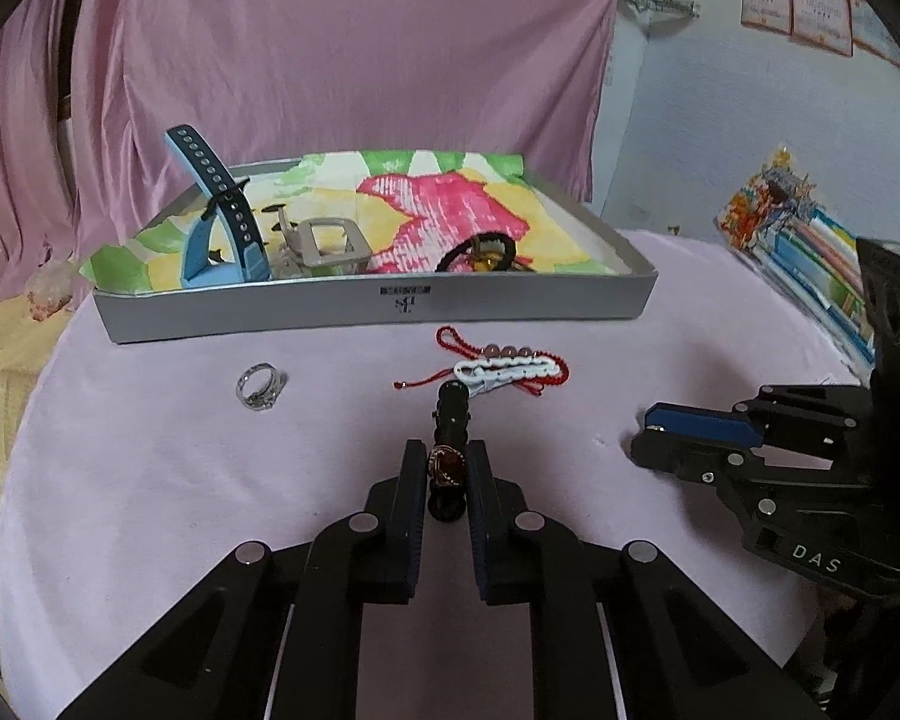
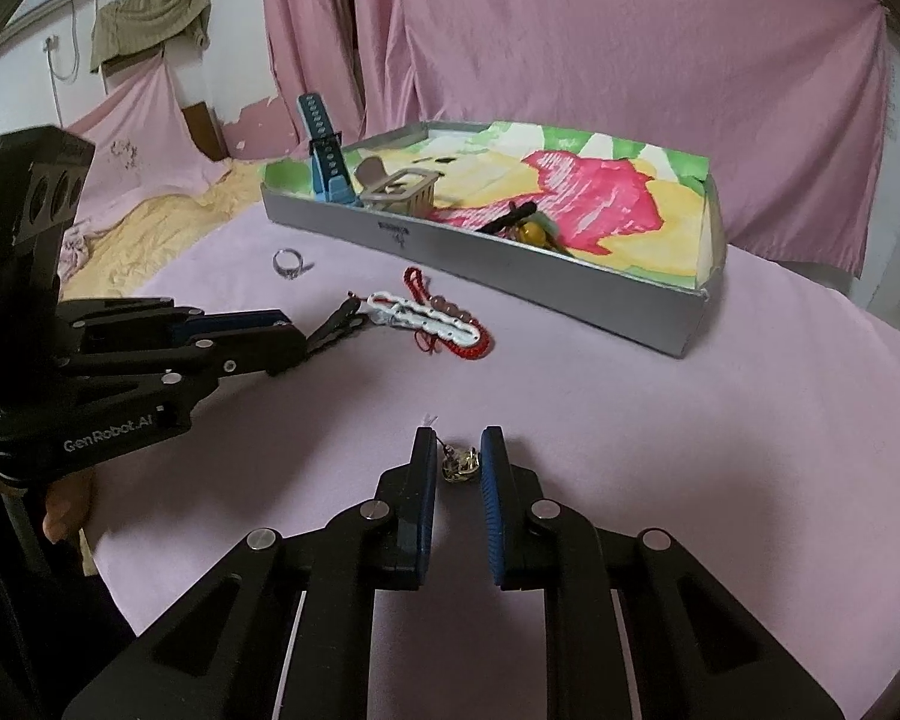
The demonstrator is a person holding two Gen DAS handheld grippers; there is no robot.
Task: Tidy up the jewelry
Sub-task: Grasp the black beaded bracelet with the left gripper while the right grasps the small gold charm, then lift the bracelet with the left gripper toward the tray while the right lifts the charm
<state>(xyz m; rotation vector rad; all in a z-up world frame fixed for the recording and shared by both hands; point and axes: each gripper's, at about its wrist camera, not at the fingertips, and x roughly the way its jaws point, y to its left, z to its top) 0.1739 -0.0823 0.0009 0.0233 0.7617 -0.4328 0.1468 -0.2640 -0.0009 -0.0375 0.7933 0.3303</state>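
Note:
A grey tray (image 1: 390, 306) (image 2: 510, 282) lined with a flowered cloth stands at the far side of the pink-covered table. It holds a blue watch (image 1: 222, 222) (image 2: 327, 150), a grey buckle piece (image 1: 330, 246) and a black hair tie with an amber bead (image 1: 480, 252) (image 2: 528, 225). My left gripper (image 1: 447, 456) (image 2: 294, 336) is shut on a black clip with an amber ornament (image 1: 447, 468) (image 2: 336, 324), low over the table. My right gripper (image 2: 459, 444) (image 1: 639, 441) is shut on a small metal charm (image 2: 462, 462) at table level. A silver ring (image 1: 261, 387) (image 2: 288, 263) and a red-and-white bracelet (image 1: 504, 369) (image 2: 438, 318) lie loose before the tray.
A stack of colourful books (image 1: 810, 252) leans at the table's right edge. Pink drapes hang behind the tray. A yellow blanket (image 2: 150, 228) lies left of the table. A hand (image 2: 66, 504) holds the left gripper's handle.

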